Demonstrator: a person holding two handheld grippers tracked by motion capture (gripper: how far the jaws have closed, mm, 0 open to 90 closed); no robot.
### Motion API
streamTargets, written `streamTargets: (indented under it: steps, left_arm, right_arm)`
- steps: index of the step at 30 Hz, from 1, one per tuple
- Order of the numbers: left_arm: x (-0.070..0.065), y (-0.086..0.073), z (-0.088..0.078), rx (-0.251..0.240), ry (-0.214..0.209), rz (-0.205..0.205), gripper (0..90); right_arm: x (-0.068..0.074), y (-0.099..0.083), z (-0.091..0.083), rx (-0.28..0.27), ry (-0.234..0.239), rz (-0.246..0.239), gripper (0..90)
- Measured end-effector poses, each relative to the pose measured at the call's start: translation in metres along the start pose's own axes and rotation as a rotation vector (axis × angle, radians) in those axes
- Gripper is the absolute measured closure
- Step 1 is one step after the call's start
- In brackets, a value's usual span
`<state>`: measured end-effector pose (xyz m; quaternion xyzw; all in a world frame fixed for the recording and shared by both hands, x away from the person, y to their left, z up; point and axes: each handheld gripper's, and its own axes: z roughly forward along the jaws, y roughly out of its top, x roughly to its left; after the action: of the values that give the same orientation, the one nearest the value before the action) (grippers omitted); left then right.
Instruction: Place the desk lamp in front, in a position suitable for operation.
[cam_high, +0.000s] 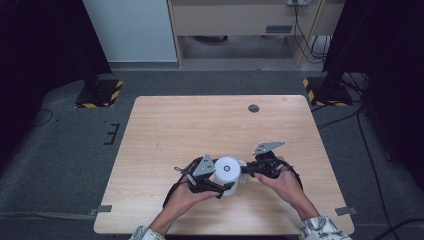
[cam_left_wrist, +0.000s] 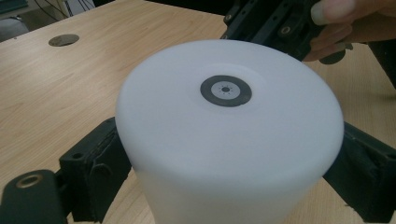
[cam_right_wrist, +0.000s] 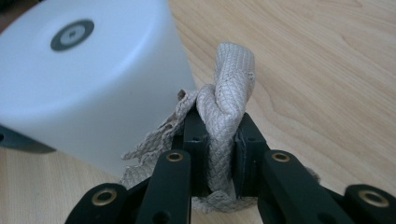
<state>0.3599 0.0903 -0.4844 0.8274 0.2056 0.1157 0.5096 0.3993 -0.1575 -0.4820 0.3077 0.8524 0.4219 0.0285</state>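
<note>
At the near table edge, both claws (cam_high: 227, 187) (cam_high: 245, 170) point inward, flanking the white cylinder (cam_high: 227, 170).

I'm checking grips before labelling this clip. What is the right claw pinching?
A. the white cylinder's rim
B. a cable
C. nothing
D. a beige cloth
D: in the right gripper view the right claw has its jaws shut on a bunched beige cloth, right beside the white cylinder.

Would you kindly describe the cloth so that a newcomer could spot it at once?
On the wooden table, near its front edge, stands a white cylinder. Just to its right, the right claw pinches the cloth: a beige, quilted rag, the one soft, crumpled thing there.
</note>
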Motion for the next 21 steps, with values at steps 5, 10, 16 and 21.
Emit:
streamTargets:
  steps: [5, 10, 16, 21]
  left_arm:
    - [0.0, 0.0, 0.0, 0.0, -0.002, -0.001, 7.9]
    - [0.0, -0.001, 0.0, -0.002, 0.0, -0.006, 7.9]
    - [0.0, -0.001, 0.0, -0.006, 0.004, -0.011, 7.9]
    - [0.0, -0.002, 0.001, -0.008, 0.001, -0.011, 7.9]
  right_arm:
    - [0.006, -0.016, -0.003, 0.003, 0.007, -0.005, 78.6]
    - [0.019, -0.023, -0.013, -0.023, 0.011, -0.025, 78.5]
    - [0.035, -0.015, -0.035, -0.101, -0.001, -0.061, 78.5]
    - [0.034, -0.008, -0.036, -0.095, -0.022, -0.072, 78.5]
